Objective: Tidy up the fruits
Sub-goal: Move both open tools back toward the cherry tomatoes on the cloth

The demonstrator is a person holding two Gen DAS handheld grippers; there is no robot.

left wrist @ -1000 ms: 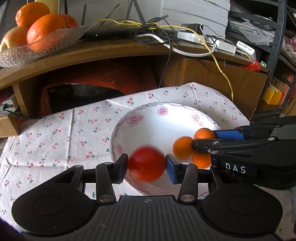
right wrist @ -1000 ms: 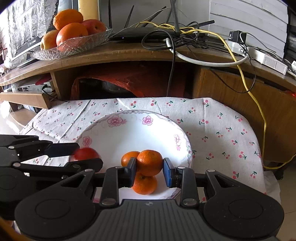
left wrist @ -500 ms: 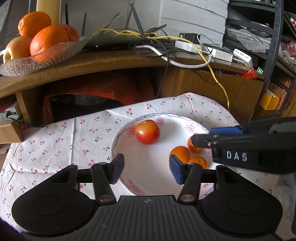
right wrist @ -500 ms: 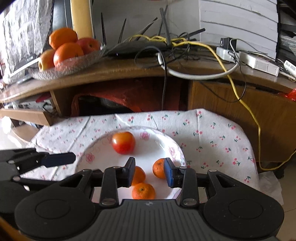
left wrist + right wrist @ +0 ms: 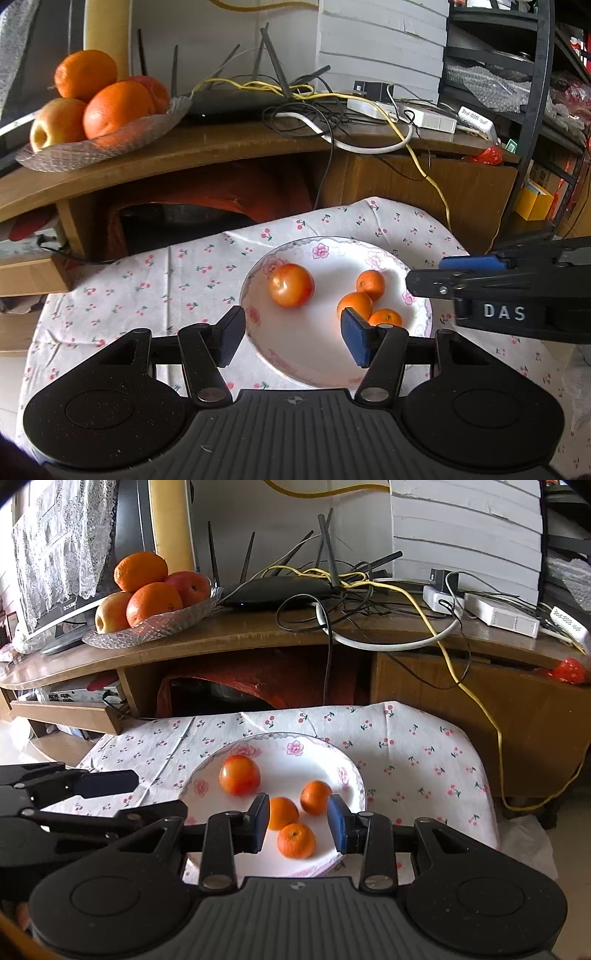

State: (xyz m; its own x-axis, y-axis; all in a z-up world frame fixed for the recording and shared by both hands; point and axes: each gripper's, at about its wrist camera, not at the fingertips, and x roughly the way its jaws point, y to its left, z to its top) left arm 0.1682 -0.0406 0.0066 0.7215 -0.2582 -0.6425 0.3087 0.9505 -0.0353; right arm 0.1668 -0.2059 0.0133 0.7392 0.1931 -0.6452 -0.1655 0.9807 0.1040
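A white floral plate (image 5: 306,354) (image 5: 325,753) rests on the cherry-print cloth. On it lie a red tomato (image 5: 291,284) (image 5: 239,774) and three small mandarins (image 5: 354,304) (image 5: 296,840), grouped at the plate's right side. My left gripper (image 5: 291,339) is open above the plate's near rim, holding nothing. The right gripper (image 5: 298,823) is open too, its fingers raised above the mandarins and apart from them. Each gripper shows from the side in the other's view.
A glass dish (image 5: 99,140) (image 5: 155,618) with oranges and apples stands on the wooden shelf behind. A router (image 5: 277,587), tangled cables (image 5: 332,110) and a yellow cord (image 5: 476,701) crowd the shelf. A metal rack (image 5: 532,110) rises at the right.
The left gripper let go of the tomato and the right one released its mandarin onto the plate. Both grippers opened and drew back and upward from the plate.
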